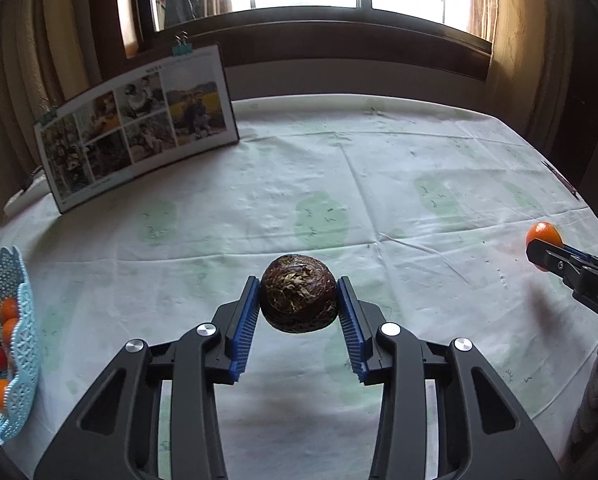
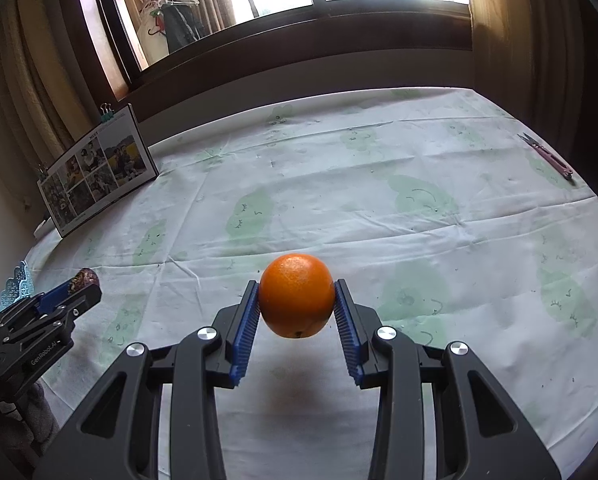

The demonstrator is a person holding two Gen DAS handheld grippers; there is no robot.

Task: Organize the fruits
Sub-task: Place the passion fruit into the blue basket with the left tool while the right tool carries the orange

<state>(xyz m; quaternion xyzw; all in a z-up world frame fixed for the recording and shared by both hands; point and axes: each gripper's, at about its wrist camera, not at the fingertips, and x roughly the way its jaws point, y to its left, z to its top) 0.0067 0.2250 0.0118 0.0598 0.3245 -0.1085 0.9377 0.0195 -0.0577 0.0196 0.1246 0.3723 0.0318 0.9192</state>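
Note:
My left gripper is shut on a dark brown, rough-skinned round fruit, held a little above the tablecloth. My right gripper is shut on an orange, also lifted off the cloth. In the left wrist view the orange and the right gripper show at the far right edge. In the right wrist view the left gripper with the brown fruit shows at the far left. A light blue lattice basket at the table's left edge holds several small orange and dark red fruits.
A white tablecloth with pale green prints covers the table. A photo collage board leans upright at the back left. Small pink snips lie near the right edge. A window and curtains stand behind the table.

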